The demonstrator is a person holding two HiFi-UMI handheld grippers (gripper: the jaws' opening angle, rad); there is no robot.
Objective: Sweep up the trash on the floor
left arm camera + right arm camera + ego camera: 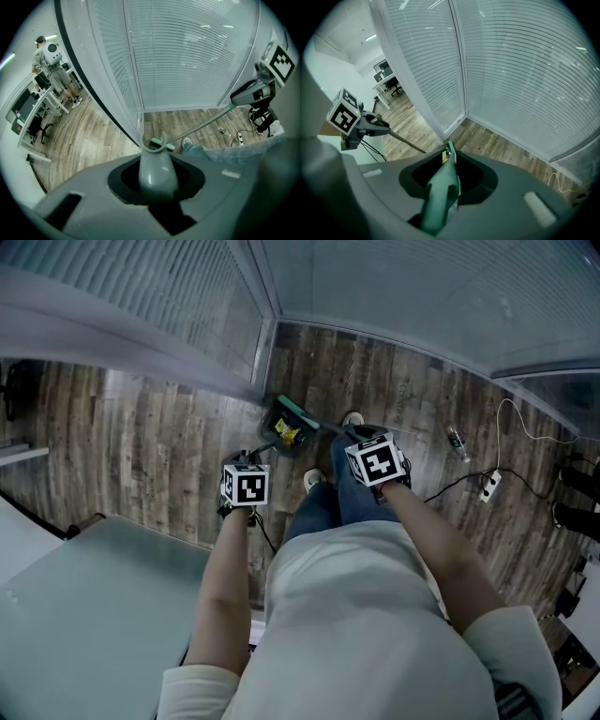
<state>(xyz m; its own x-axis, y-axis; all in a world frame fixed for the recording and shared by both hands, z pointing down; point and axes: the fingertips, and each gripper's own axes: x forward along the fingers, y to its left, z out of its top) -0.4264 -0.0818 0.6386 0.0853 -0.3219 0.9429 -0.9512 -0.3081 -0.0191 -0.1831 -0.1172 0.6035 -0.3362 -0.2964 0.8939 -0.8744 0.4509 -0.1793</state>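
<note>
In the head view a dark dustpan (284,430) sits on the wood floor by the corner of the glass walls, with yellow trash (288,434) inside it. The teal broom head (300,412) rests at its far edge. My left gripper (251,461) is shut on the dustpan's grey handle (157,171), which runs down through its jaws. The right gripper (366,437) is shut on the broom's green handle (440,192). The left gripper view shows the broom pole (206,125) slanting from the right gripper down to the broom head (162,143). The yellow trash (444,157) also shows past the green handle.
Blind-covered glass walls (394,287) meet in a corner just beyond the dustpan. A small bottle (457,441), a power strip (488,486) and cables lie on the floor at right. A grey table (84,615) stands at lower left. A person (50,58) stands by far desks.
</note>
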